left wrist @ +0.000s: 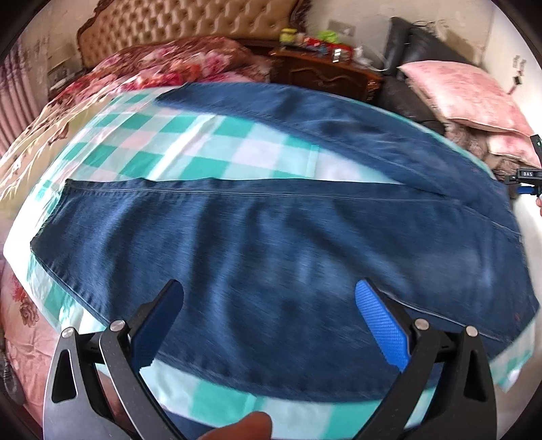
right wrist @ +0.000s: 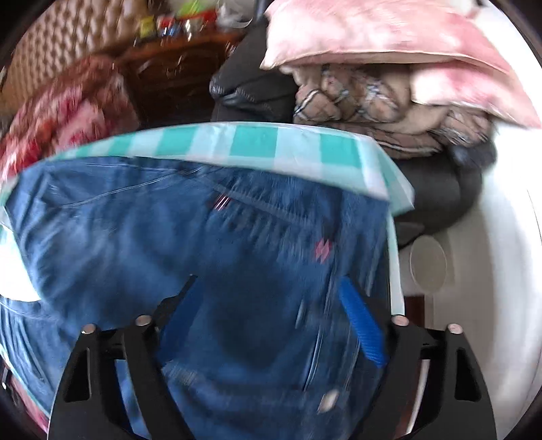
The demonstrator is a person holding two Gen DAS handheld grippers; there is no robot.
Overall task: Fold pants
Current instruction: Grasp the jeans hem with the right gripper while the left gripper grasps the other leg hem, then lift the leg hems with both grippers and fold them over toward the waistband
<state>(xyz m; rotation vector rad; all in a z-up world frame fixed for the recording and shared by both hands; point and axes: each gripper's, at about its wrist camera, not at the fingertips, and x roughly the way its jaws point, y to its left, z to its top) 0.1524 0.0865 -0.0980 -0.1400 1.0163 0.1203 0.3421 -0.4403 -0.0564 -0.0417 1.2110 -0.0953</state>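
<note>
Blue denim pants point(left wrist: 271, 243) lie spread flat on a green-and-white checked cloth point(left wrist: 203, 138), legs apart in a V, cuffs to the left, waist to the right. My left gripper point(left wrist: 269, 291) is open and empty, hovering over the near leg. In the right wrist view the pants' waist part point(right wrist: 203, 237) with pink stitch marks fills the middle. My right gripper point(right wrist: 267, 287) is open and empty above it, near the cloth's right edge point(right wrist: 393, 257). The right gripper also shows at the far right edge of the left wrist view point(left wrist: 528, 182).
A floral quilt point(left wrist: 162, 64) and tufted headboard point(left wrist: 183, 23) lie behind. A dark wooden nightstand point(left wrist: 321, 74) holds small items. Pink pillows point(right wrist: 389, 40) and folded blankets point(right wrist: 372, 105) sit on a dark chair point(right wrist: 440, 189) to the right. White floor point(right wrist: 491, 270) lies beyond the edge.
</note>
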